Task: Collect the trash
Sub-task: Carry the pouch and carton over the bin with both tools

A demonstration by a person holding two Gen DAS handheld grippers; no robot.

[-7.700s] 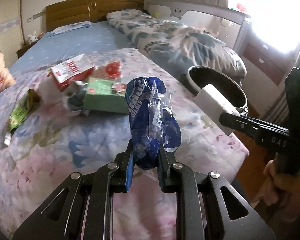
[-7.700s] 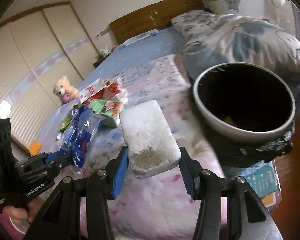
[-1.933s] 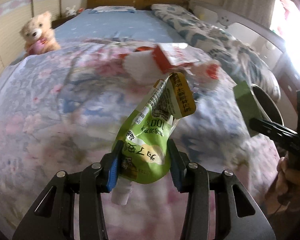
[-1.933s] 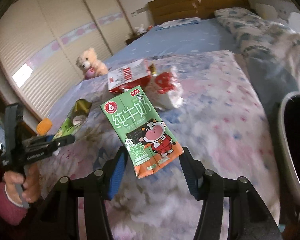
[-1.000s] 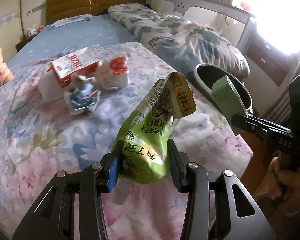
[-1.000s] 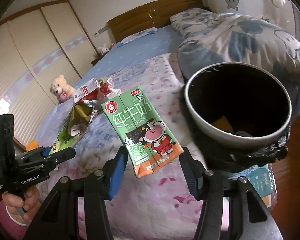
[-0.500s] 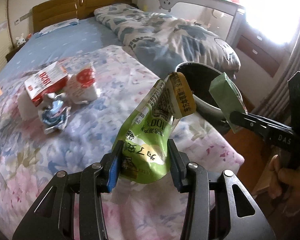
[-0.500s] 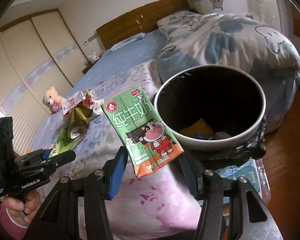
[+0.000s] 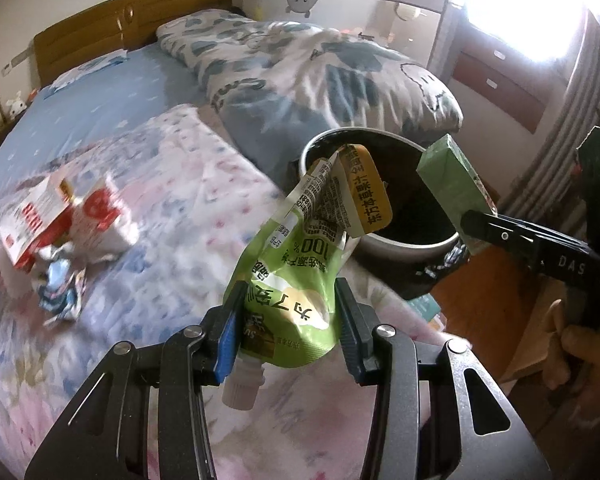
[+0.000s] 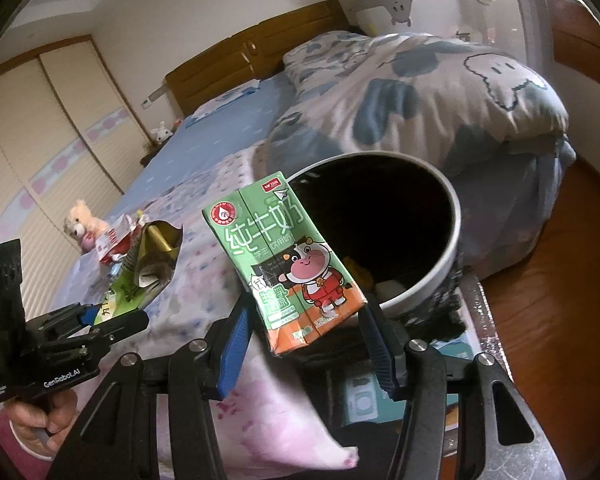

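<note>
My left gripper (image 9: 288,330) is shut on a crumpled green drink pouch (image 9: 300,280) with a white spout; its top reaches in front of the trash bin (image 9: 412,242). My right gripper (image 10: 304,340) is shut on a green milk carton (image 10: 288,264) with a cartoon cow, held just in front of the bin's near rim (image 10: 448,256). The bin is round, grey-rimmed, lined with a black bag, with a few scraps inside. In the left wrist view the carton (image 9: 452,194) hangs over the bin's right edge. The right wrist view shows the pouch (image 10: 148,268) to the left, over the bed.
A red-and-white carton (image 9: 32,220), a white wrapper with red print (image 9: 100,216) and a crumpled blue-white wrapper (image 9: 60,288) lie on the floral bedspread (image 9: 172,208). A rolled duvet (image 9: 312,80) lies behind the bin. A teddy bear (image 10: 82,220) sits far left. Wooden floor (image 10: 560,300) lies right.
Both grippers have swung toward the bin with their items still gripped. The bin now looms larger and nearer in both views, and the trash pile has slid to the left.
</note>
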